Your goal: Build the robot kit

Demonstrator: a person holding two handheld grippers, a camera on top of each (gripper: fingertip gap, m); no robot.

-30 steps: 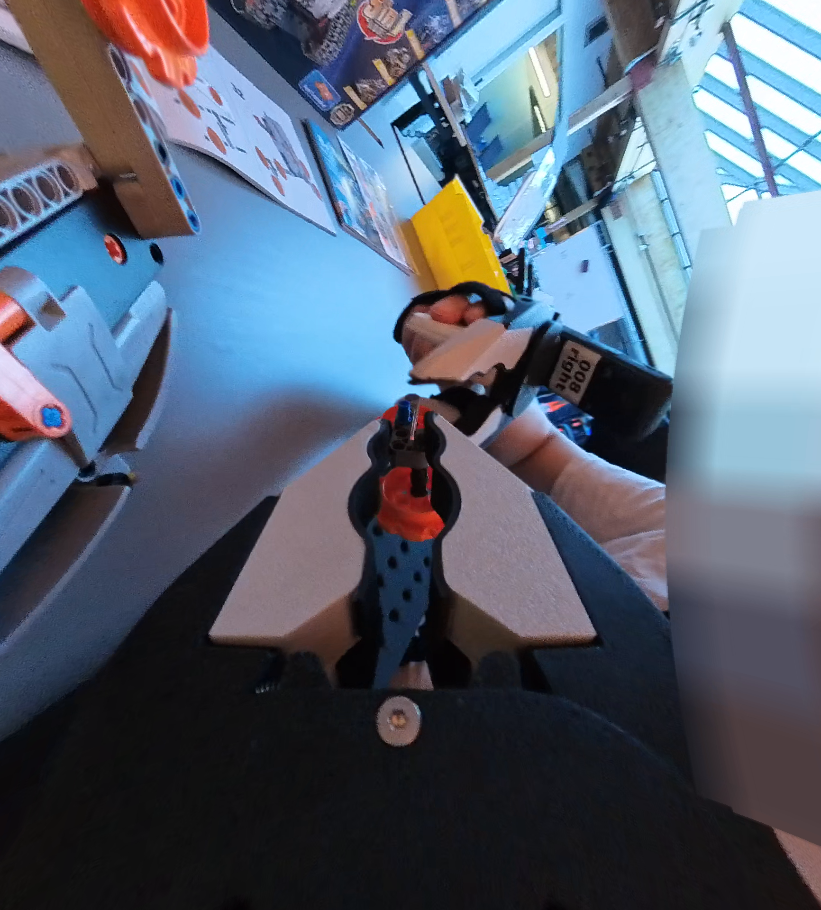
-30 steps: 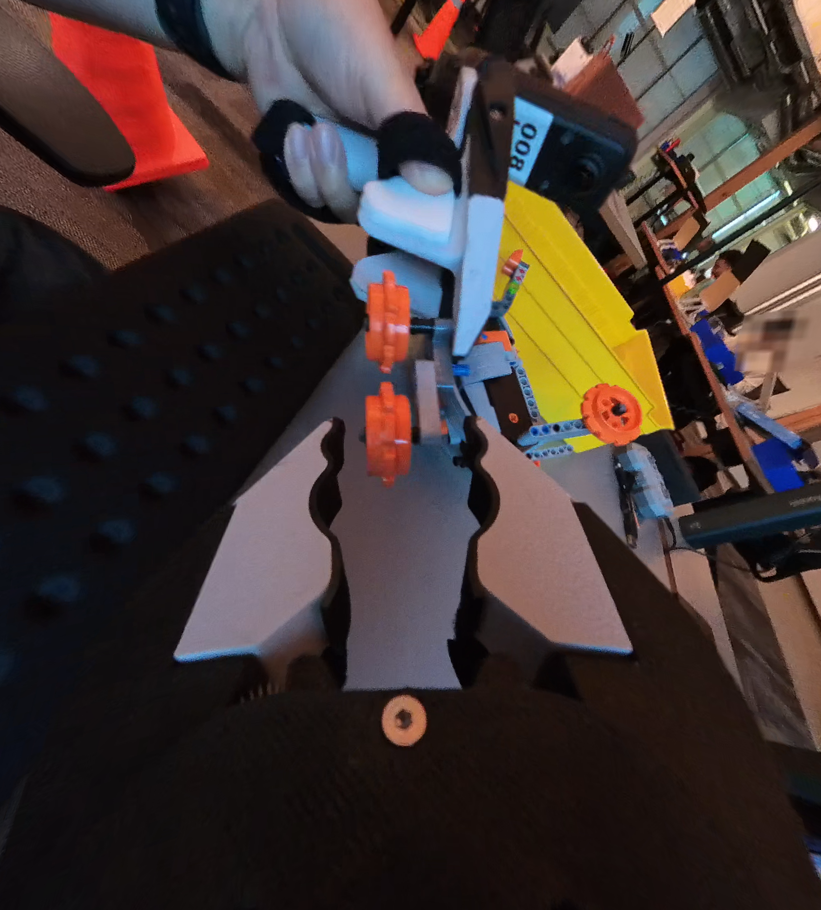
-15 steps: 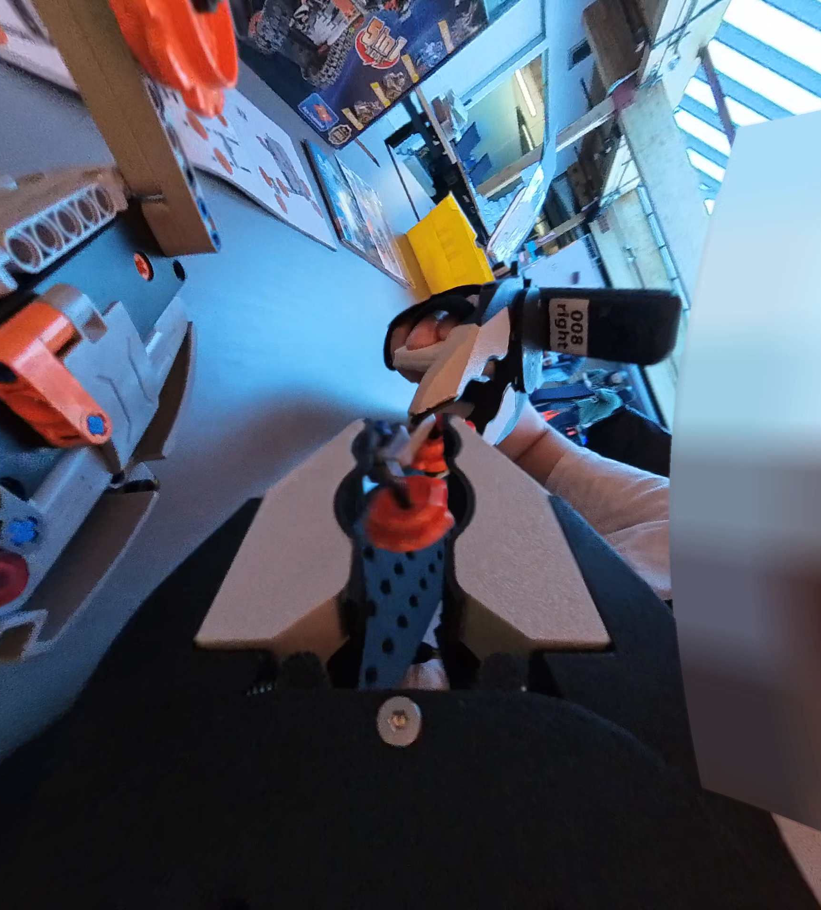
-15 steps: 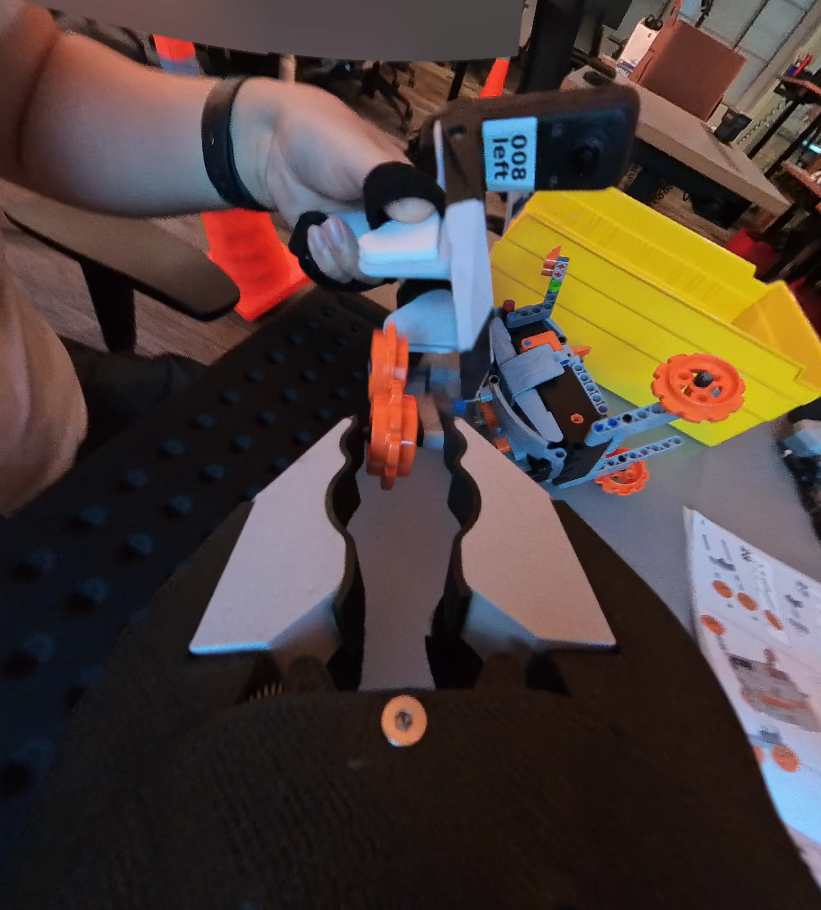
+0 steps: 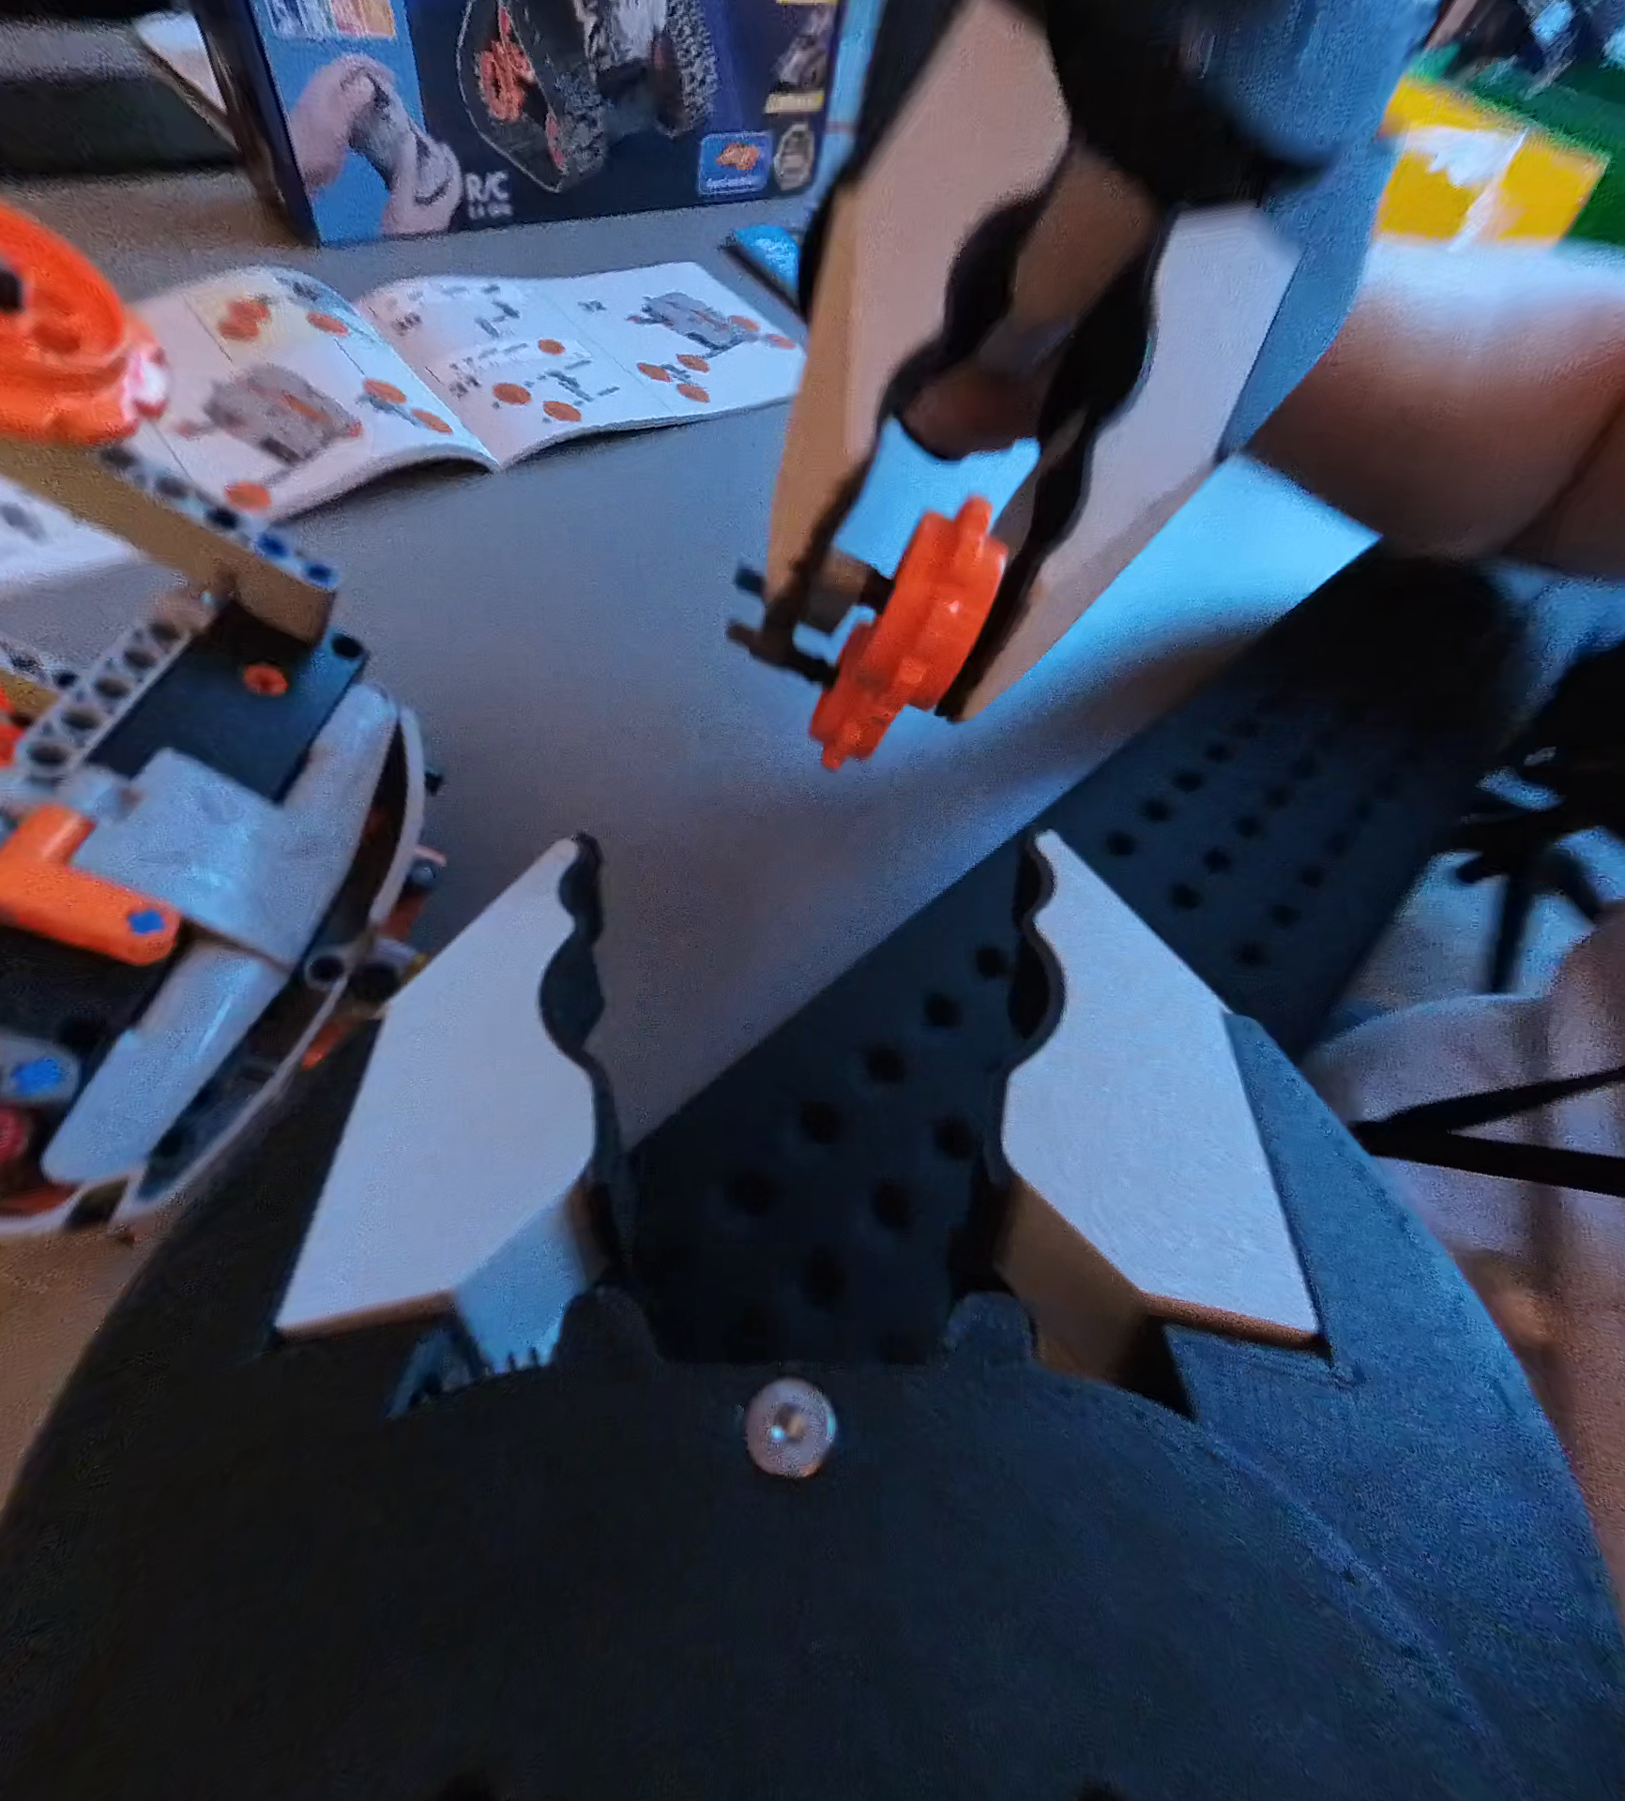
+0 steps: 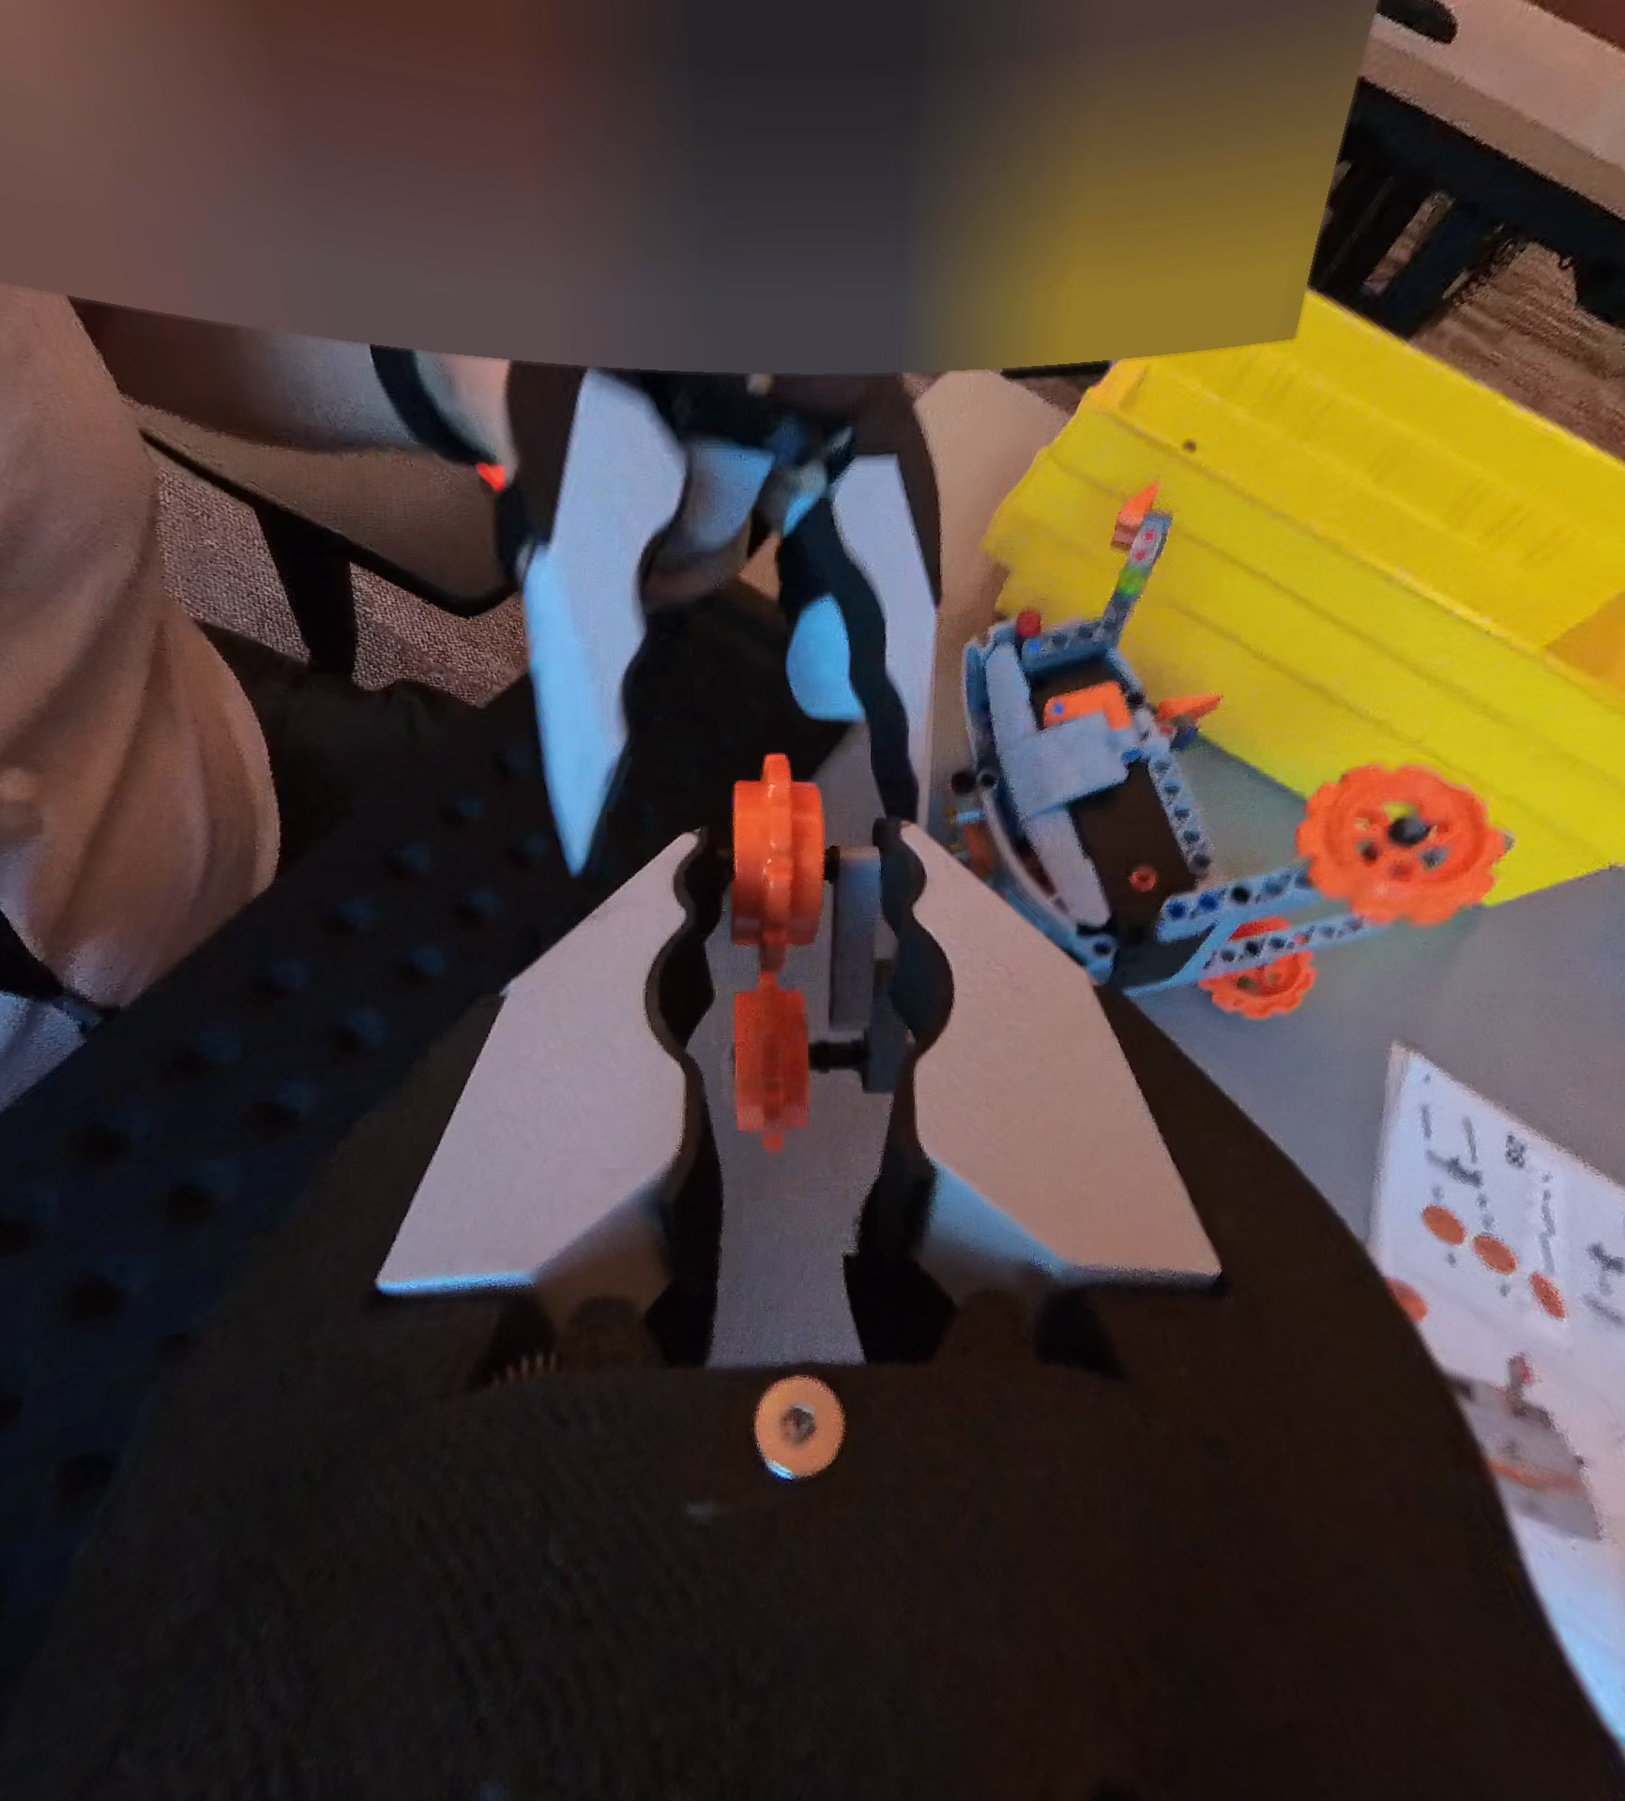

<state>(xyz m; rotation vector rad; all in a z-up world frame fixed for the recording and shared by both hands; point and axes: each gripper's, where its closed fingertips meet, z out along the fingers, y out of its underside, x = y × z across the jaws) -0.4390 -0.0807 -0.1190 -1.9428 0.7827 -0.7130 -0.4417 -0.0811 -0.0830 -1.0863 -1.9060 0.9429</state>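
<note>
Handoff just happened: the left claw [image 5: 804, 858] was clamped on the gear piece [image 6: 774, 950] half a second ago, now it's wide open and empty. The right claw [image 6: 799, 843] is closed around it, held above the counter [image 5: 594, 624], near the half-built model [image 6: 1091, 780] and booklet [image 5: 497, 361].

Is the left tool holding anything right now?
No. In its own wrist view the left tool stands wide open with only the grey table and black perforated mat between its fingers.
</note>
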